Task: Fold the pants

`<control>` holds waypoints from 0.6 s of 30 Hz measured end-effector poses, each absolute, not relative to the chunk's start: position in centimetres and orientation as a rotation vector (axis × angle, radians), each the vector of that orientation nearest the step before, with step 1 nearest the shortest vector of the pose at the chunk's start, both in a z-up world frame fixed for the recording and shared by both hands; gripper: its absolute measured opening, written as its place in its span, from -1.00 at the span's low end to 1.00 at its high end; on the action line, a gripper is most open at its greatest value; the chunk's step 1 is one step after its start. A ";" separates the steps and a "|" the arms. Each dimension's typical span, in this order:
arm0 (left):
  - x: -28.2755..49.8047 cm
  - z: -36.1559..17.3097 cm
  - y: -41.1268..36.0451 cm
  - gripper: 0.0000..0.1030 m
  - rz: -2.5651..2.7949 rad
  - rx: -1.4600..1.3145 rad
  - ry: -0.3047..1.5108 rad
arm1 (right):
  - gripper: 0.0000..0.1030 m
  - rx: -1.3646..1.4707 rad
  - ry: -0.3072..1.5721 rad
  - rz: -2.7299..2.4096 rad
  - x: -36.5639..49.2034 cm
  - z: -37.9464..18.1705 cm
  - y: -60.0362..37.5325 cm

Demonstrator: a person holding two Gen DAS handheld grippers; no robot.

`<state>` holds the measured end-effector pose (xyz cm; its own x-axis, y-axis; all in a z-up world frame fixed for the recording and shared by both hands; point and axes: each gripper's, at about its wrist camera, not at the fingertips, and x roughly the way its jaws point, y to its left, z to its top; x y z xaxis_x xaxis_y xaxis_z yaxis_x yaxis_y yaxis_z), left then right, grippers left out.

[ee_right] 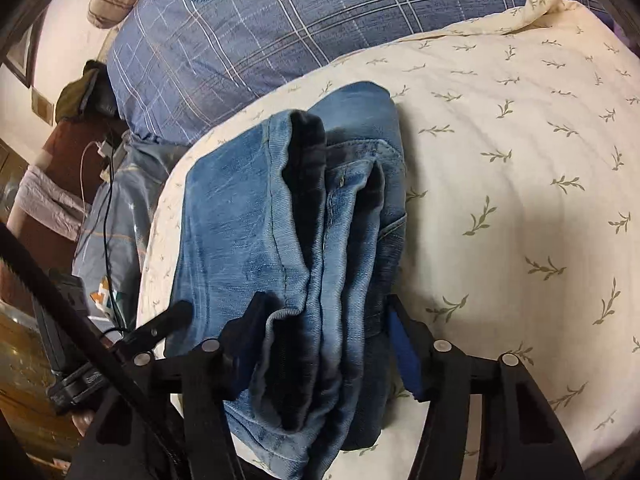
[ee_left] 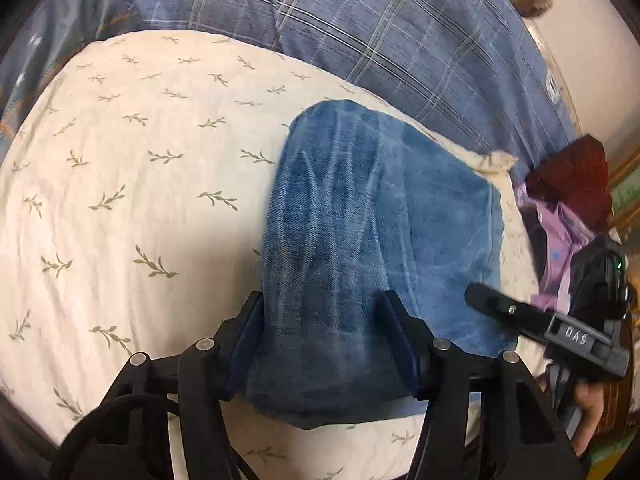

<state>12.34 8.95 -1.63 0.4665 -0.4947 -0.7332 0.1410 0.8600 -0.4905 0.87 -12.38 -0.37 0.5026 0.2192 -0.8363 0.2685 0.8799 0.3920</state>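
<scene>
On a bed, a cream leaf-print cushion (ee_left: 120, 200) is lying against a blue plaid pillow (ee_left: 400, 40) and carrying folded blue jeans (ee_left: 380, 208). The left hand-held gripper (ee_left: 320, 332) is straddling the smooth folded end, jaws spread wide around the denim. The right hand-held gripper (ee_right: 320, 336) is straddling the layered open end, also spread. Doing this well likely means pinching every layer together and keeping both ends level, so the stack is not sliding apart.

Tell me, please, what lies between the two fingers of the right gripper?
In the right wrist view, the stacked hem and waistband layers of the folded jeans fill the gap between the fingers of the right gripper, resting on the leaf-print cream quilt.
</scene>
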 end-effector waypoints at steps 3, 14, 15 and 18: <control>12.0 -0.9 10.8 -0.53 -0.451 -0.458 0.998 | -0.21 0.520 1.045 -0.021 0.8 0.1 -12.1; 13.0 -1.2 9.3 -0.11 -0.466 -0.372 1.064 | 0.29 0.567 1.025 -0.068 -0.4 1.2 -14.2; 13.0 -0.7 9.7 0.03 -0.452 -0.377 1.052 | 0.34 0.572 0.993 -0.056 -0.5 2.1 -14.4; 14.1 1.1 9.9 0.11 -0.373 -0.347 1.029 | 0.64 0.603 0.935 -0.033 0.1 4.4 -14.6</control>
